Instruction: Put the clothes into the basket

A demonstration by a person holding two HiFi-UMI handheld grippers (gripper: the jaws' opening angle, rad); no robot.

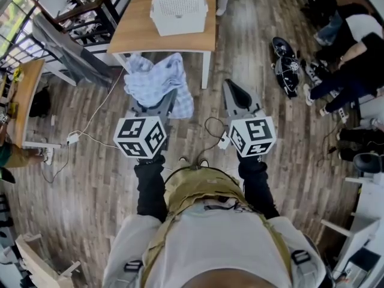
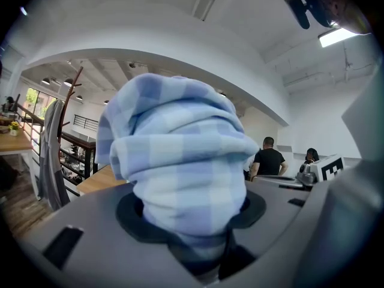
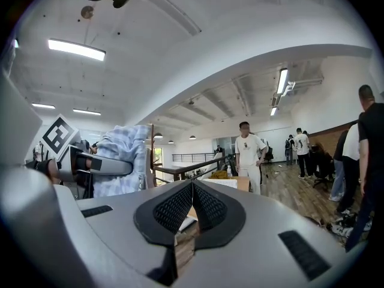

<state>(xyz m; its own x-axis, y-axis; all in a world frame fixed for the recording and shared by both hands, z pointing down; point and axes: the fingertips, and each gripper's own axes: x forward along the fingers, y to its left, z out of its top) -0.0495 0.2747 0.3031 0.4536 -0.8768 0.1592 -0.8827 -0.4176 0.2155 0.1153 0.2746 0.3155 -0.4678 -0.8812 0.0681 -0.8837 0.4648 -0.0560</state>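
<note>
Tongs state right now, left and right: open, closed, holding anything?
Left tongs: closed on the blue checked cloth.
Right tongs: closed, nothing between them.

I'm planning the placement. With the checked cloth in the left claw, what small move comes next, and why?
Probably ease the left claw forward toward the white basket on the table: its jaws clamp the blue checked cloth, which hangs short of the basket.

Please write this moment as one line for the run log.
left gripper: shut on checked cloth | right gripper: shut, empty | basket: on table, cloth not yet inside
</note>
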